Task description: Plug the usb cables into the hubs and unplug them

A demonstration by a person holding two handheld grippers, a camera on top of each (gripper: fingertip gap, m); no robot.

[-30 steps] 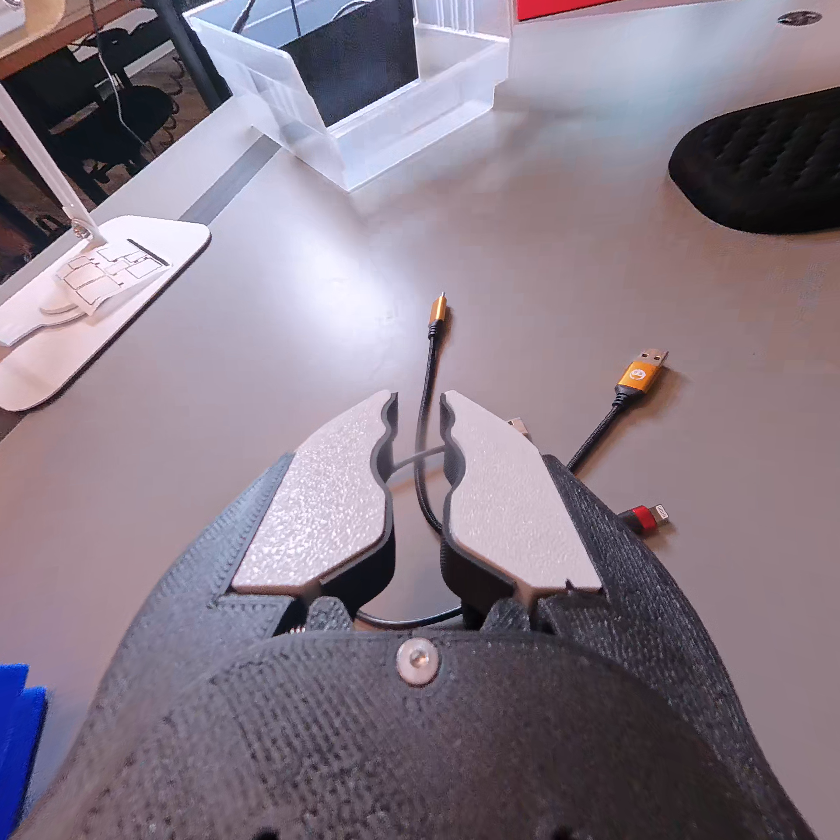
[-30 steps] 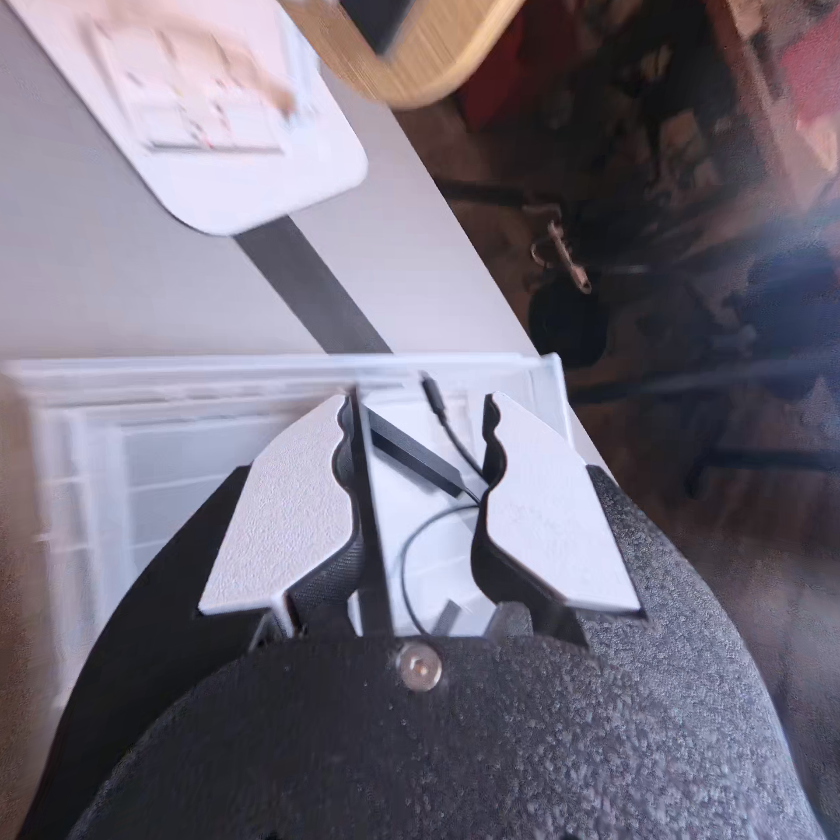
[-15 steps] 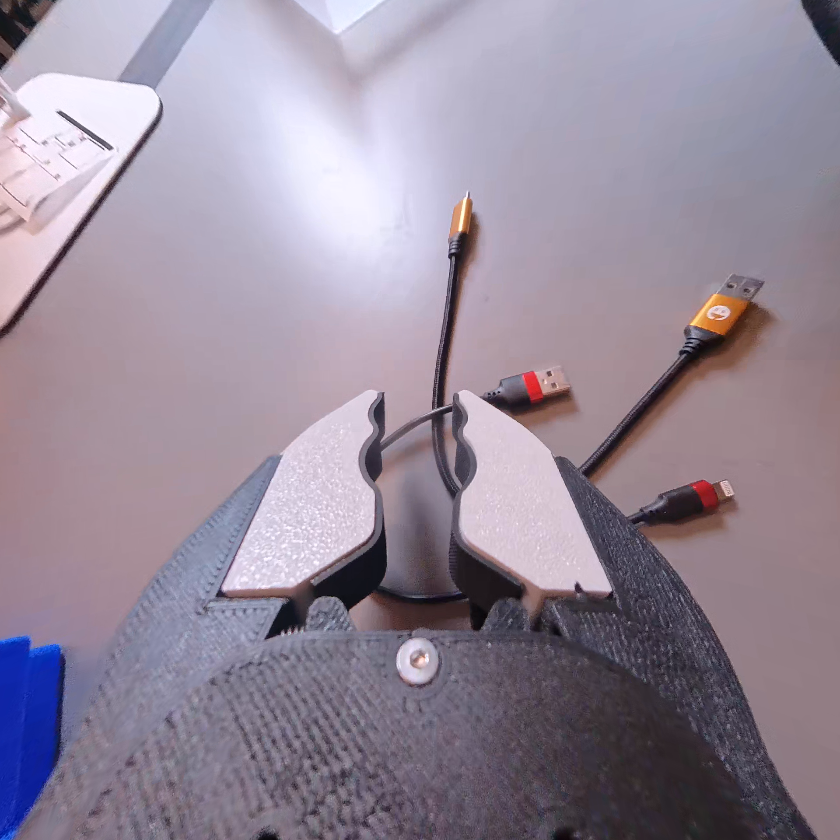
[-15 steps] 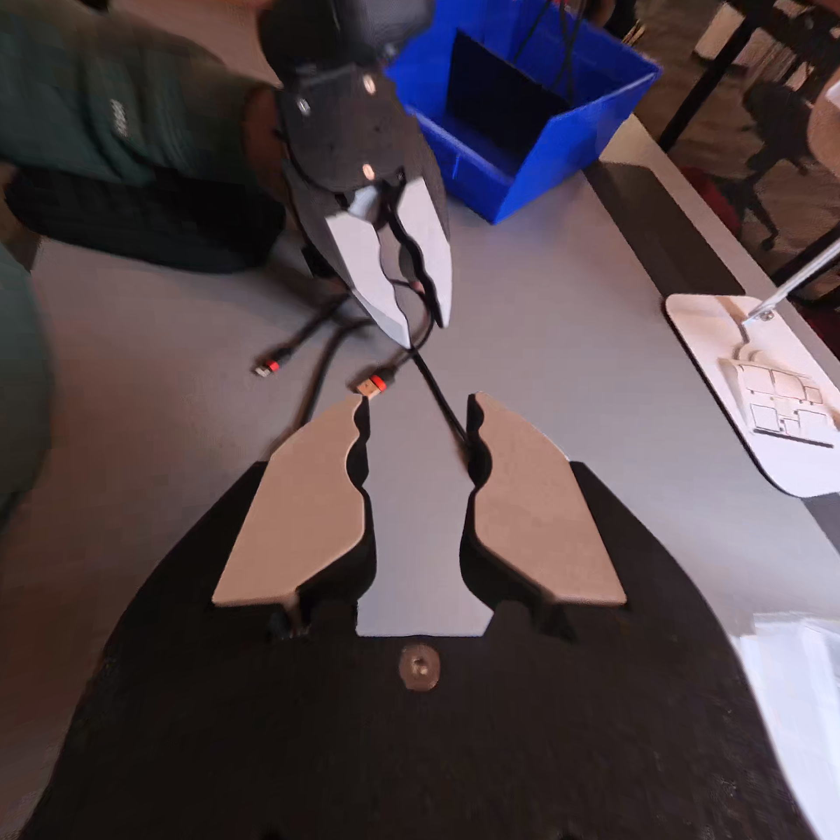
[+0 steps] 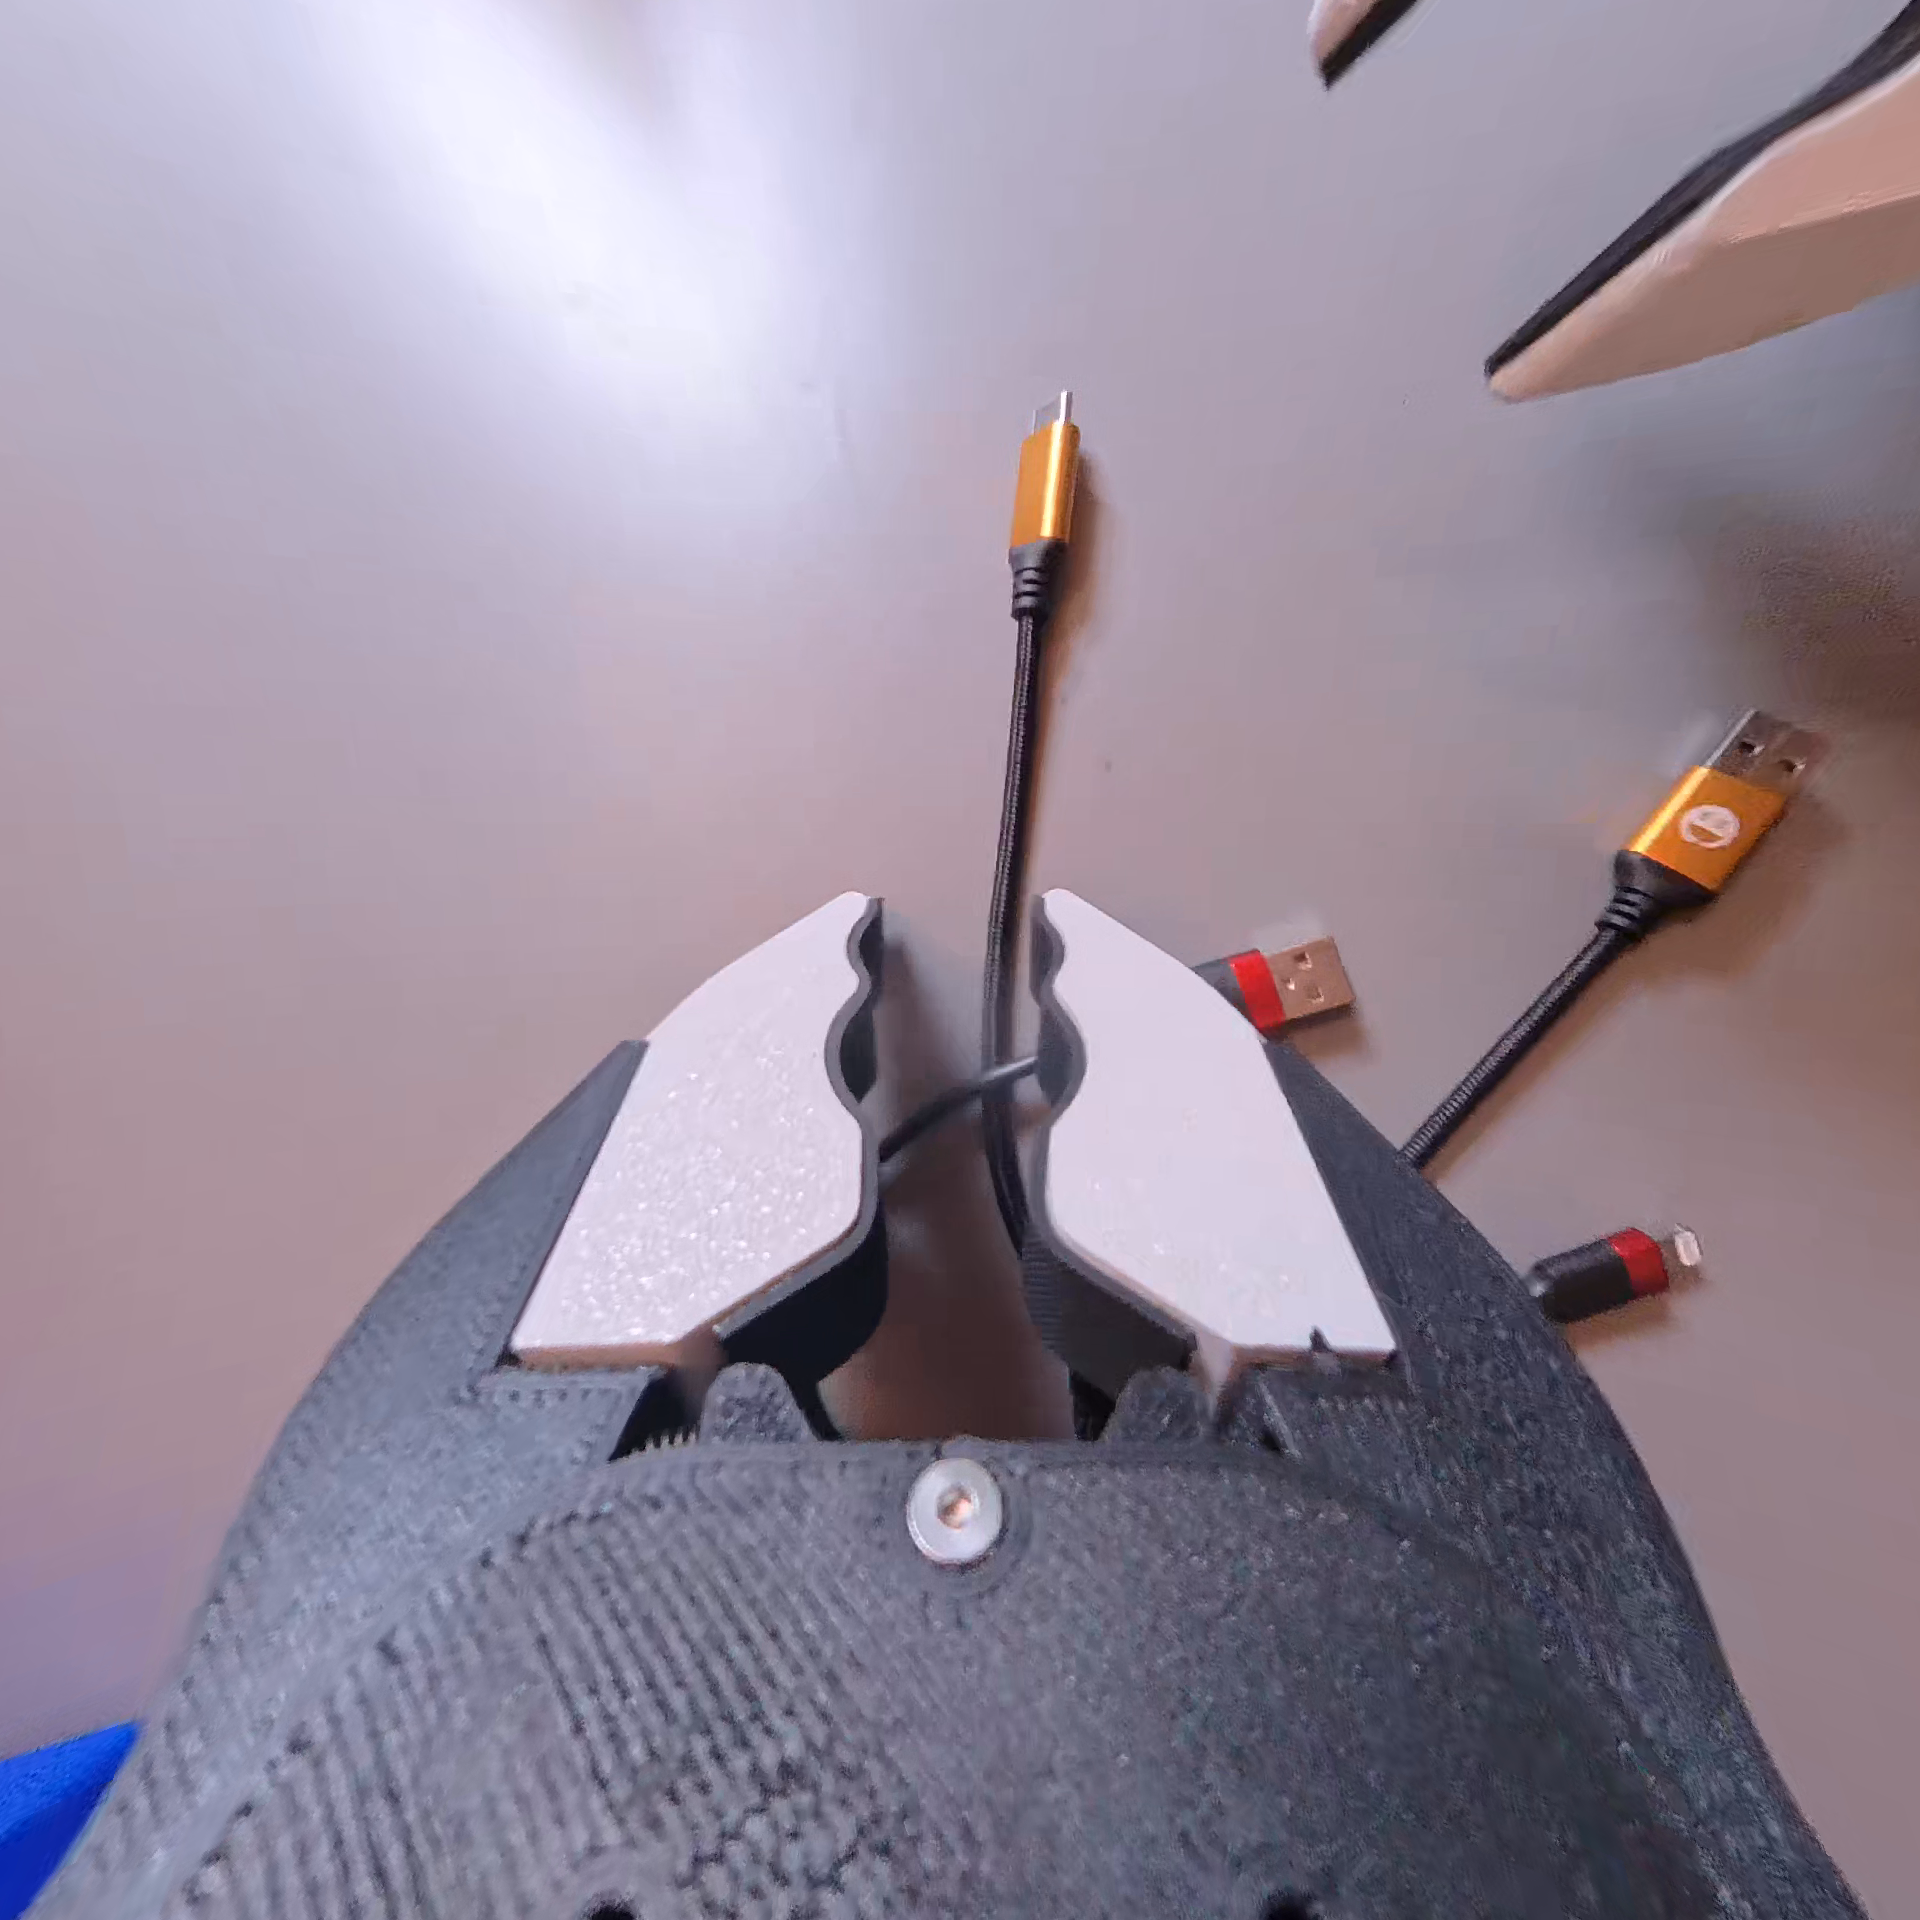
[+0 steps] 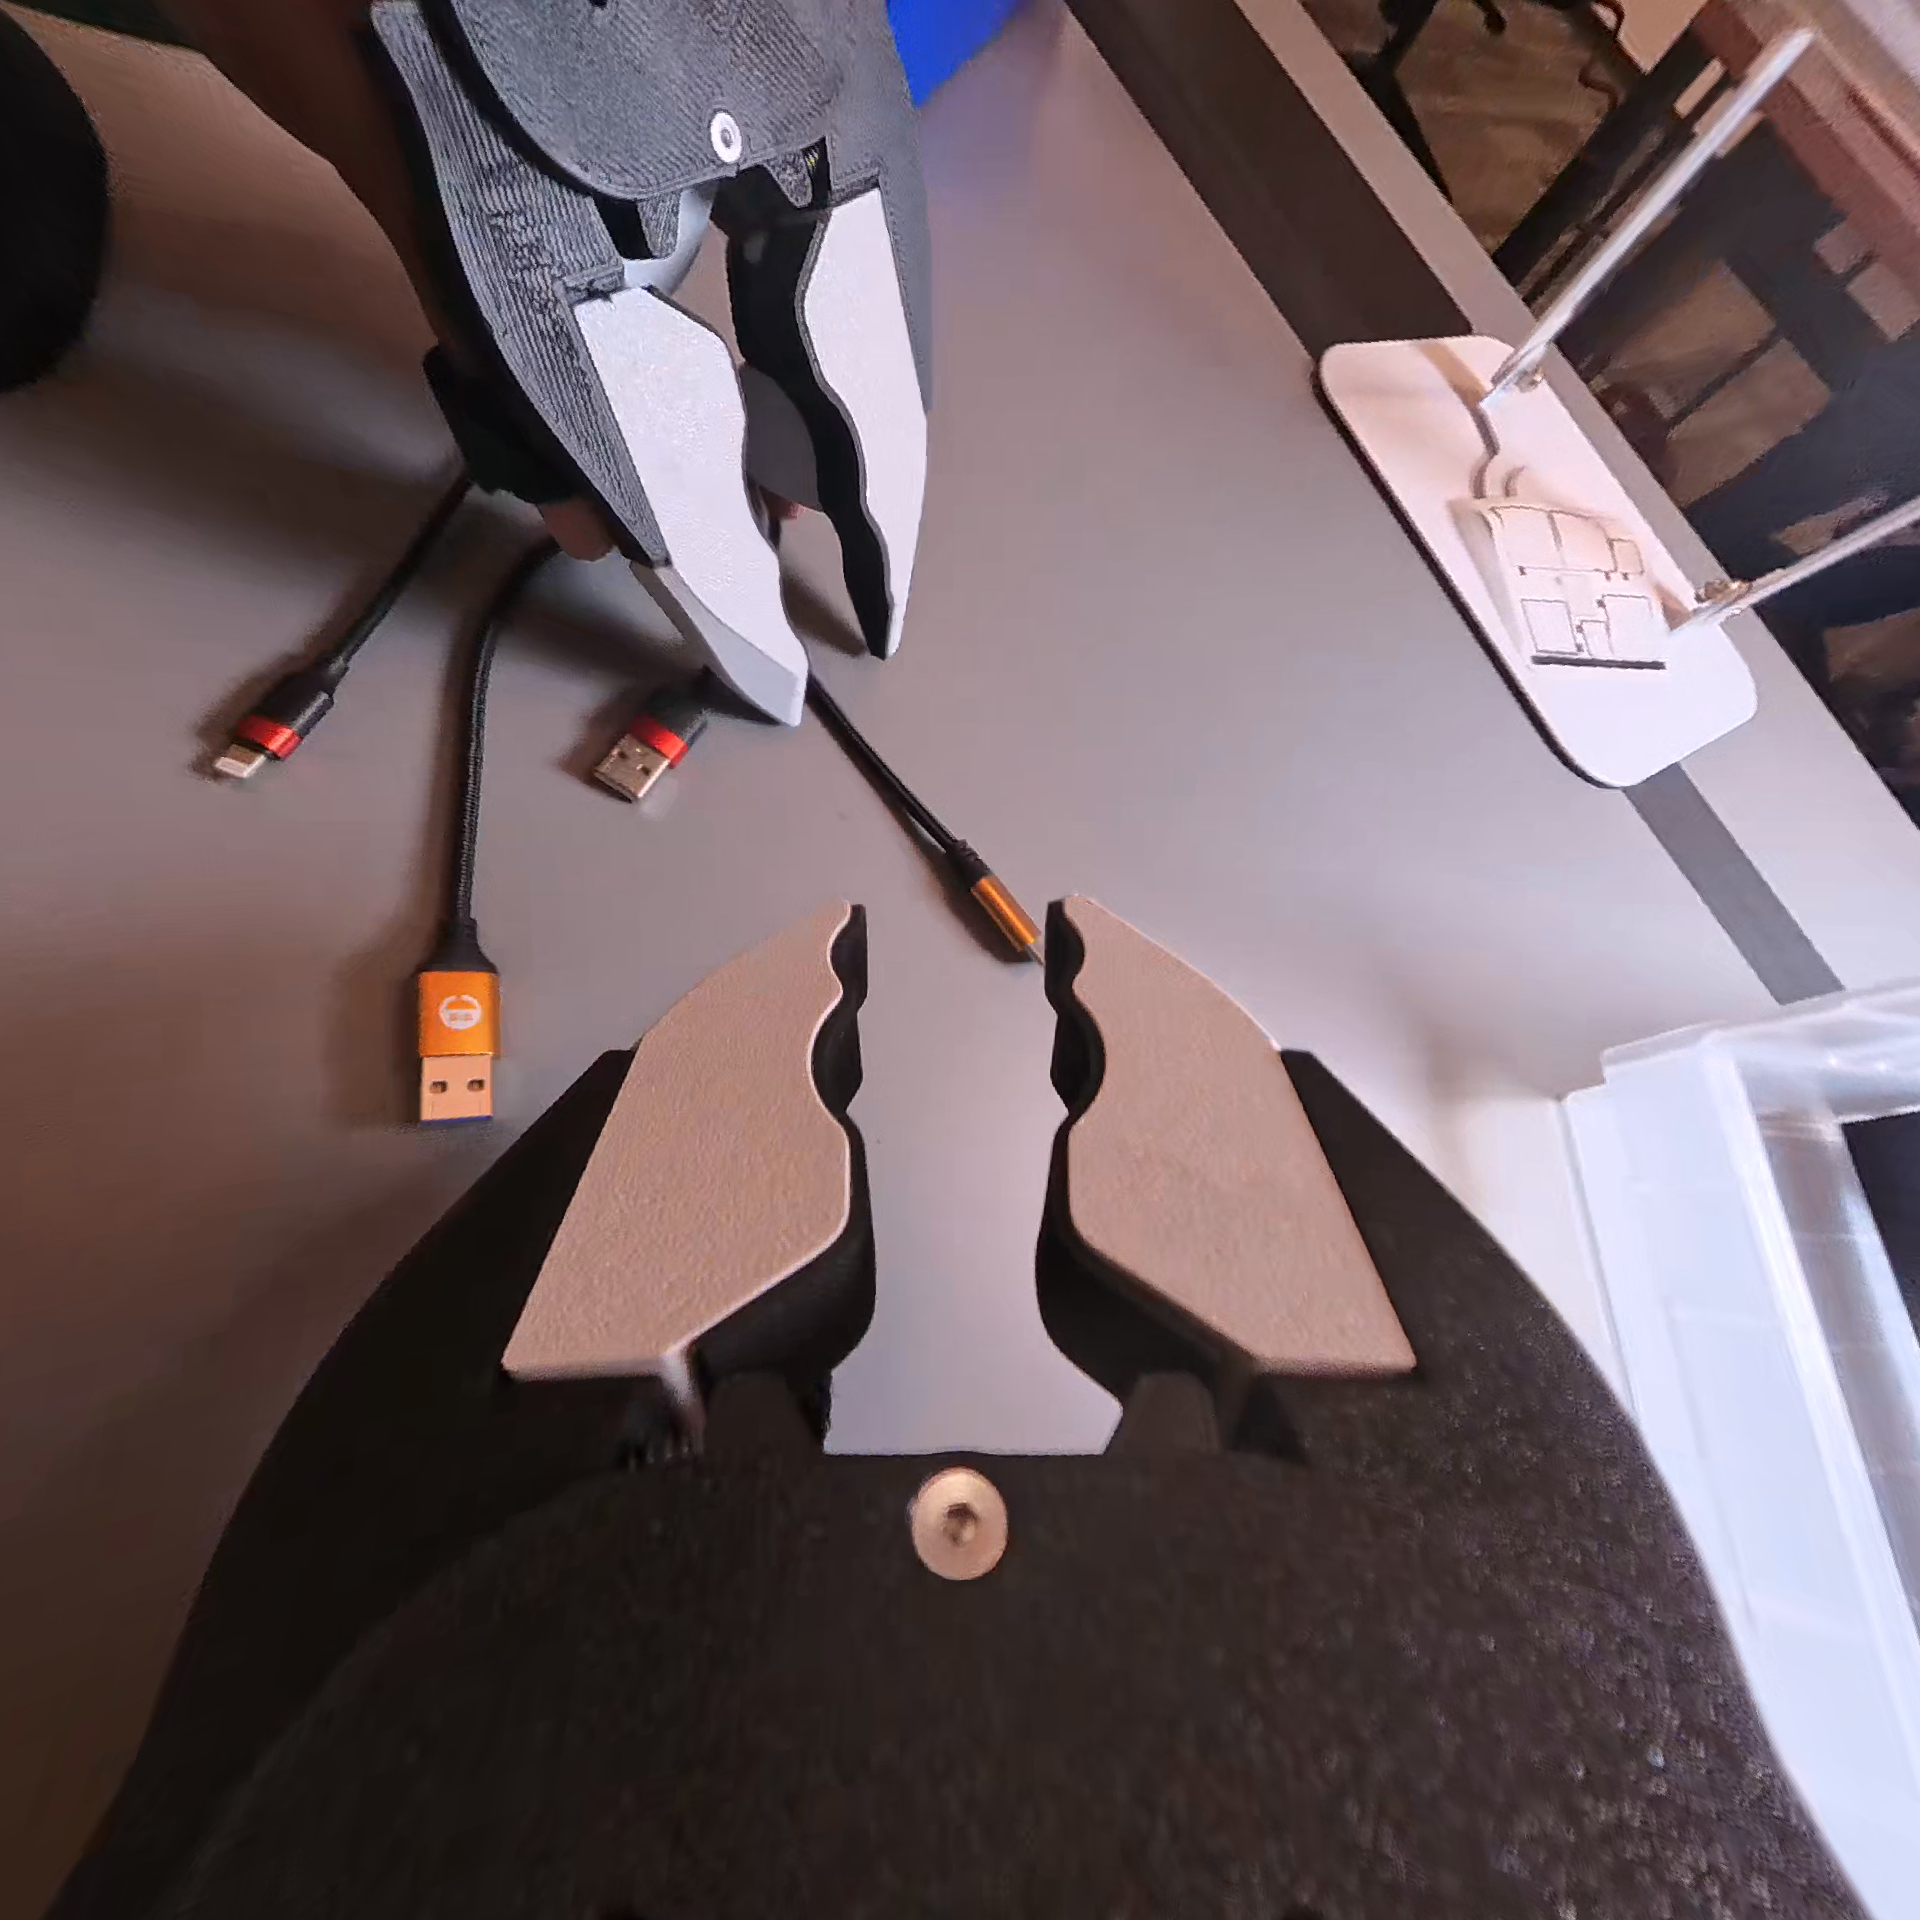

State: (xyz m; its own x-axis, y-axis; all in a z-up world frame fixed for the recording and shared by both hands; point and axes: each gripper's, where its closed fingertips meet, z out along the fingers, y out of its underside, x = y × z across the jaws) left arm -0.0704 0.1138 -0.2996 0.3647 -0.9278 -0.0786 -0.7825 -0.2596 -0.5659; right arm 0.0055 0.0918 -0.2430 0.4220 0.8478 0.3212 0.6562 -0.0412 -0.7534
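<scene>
The left gripper (image 5: 956, 914) hovers low over the grey table (image 5: 416, 623) with its fingers apart; the braided cable (image 5: 1008, 810) runs between them without being clamped, crossed by a thinner black cable (image 5: 935, 1117) farther back in the gap. Ahead of the tips, the slim orange plug (image 5: 1044, 488) lies flat on the table. To the right lie the red USB plug (image 5: 1288, 982), the red slim plug (image 5: 1621, 1262) and the orange USB plug (image 5: 1714, 816), all apart from one another. In the right wrist view, the right gripper (image 6: 951, 920) faces the left gripper (image 6: 842, 644), fingers apart and empty, the slim orange plug (image 6: 1000, 914) just beside its right fingertip. At far right stand a white base (image 6: 1662, 707) and a clear bin (image 6: 1714, 1247). No hub is in view.
</scene>
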